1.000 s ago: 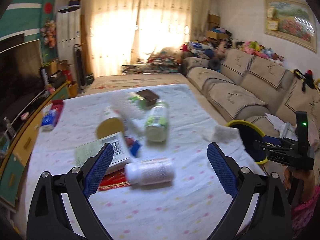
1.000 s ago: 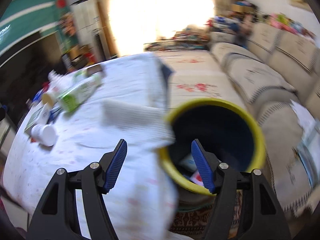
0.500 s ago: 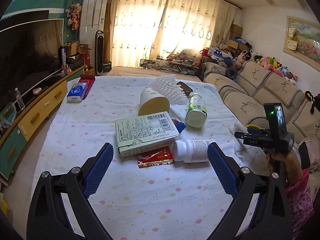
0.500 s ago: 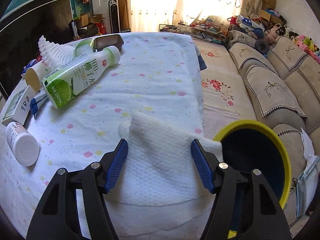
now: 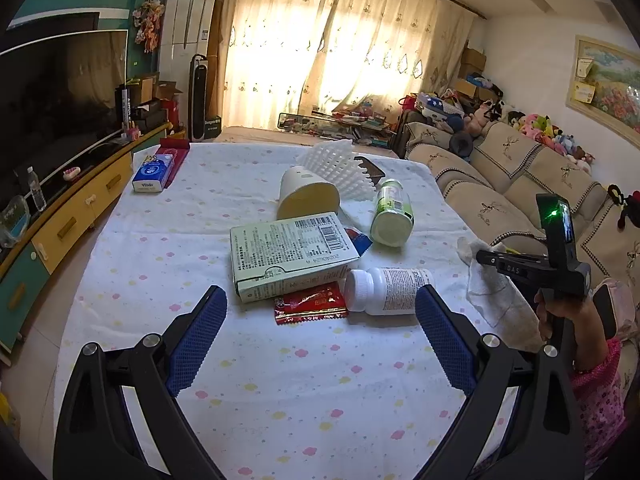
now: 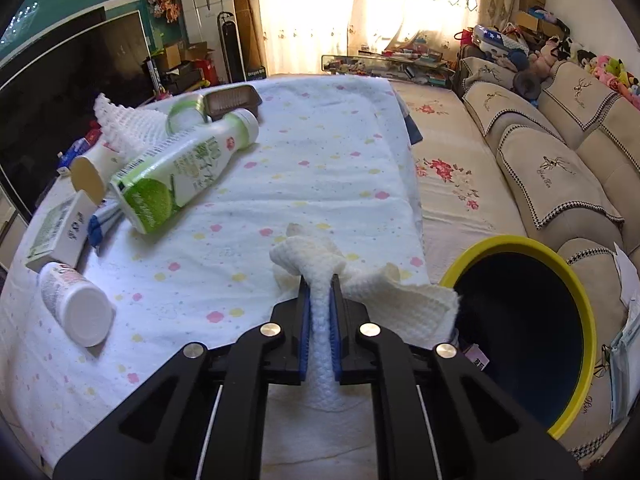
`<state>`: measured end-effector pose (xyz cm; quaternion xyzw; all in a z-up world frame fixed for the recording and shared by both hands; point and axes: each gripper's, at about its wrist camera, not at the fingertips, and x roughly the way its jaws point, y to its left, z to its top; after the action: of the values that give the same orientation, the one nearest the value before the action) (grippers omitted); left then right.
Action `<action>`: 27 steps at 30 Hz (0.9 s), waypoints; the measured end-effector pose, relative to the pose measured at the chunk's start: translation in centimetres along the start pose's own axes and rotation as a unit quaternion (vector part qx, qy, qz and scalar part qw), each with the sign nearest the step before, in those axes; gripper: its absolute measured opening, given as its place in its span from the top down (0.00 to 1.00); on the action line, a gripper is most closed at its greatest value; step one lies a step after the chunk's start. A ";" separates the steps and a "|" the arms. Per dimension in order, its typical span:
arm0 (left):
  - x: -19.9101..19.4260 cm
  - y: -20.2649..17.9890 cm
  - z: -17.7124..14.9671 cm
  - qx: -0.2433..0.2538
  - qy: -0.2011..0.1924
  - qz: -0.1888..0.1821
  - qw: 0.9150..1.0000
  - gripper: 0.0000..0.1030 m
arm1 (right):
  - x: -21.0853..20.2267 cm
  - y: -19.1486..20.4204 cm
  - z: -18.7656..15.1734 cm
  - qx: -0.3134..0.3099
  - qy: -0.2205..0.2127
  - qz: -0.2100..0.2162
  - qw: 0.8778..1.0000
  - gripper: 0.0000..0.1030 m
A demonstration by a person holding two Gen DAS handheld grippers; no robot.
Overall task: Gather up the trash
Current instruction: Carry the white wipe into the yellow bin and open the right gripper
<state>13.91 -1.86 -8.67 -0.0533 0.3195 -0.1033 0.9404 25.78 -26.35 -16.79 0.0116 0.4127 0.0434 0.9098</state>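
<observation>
White textured paper, a crumpled paper towel, is now pinched between the blue pads of the right claw; half a second ago the jaws stood apart on either side of the flat sheet, and they have just been closing until the towel was bunched into a ridge between them. The towel is gripped at the near right edge of the worktop, with a loose corner hanging toward the yellow-rimmed bin, which stands just beside that edge and below it. It is judged that the pick is made and that only a lift and a short carry over the rim are left for this piece.

The left claw is held apart and empty above the cloth, and it has come nearer to the pile over the last second. In front of it are seen a white pill bottle, a red sachet, a pale green carton and a green drink bottle, all not yet collected. Much of the task is therefore judged to remain
</observation>
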 end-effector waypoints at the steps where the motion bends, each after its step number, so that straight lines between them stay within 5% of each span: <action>1: -0.1 0.0 0.1 -0.001 -0.001 0.000 1.000 0.09 | -0.7 0.2 0.1 0.000 -0.009 0.004 1.000 0.92; 8: -0.1 0.0 0.0 -0.001 0.001 -0.002 1.000 0.09 | -7.2 0.1 1.6 -0.001 -0.082 0.023 0.996 0.92; 14: 0.0 -0.5 0.0 0.003 0.003 -0.002 1.000 0.09 | -10.7 -3.0 2.7 0.021 -0.123 -0.004 0.992 0.92; 27: 0.7 -2.2 0.3 0.016 0.013 -0.001 1.000 0.09 | -5.0 -14.2 0.8 0.098 -0.067 -0.110 0.987 0.92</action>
<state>14.29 -4.14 -8.48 -0.0373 0.3303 -0.1101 0.9367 24.09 -40.95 -13.35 0.0580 0.3517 -0.0985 0.9291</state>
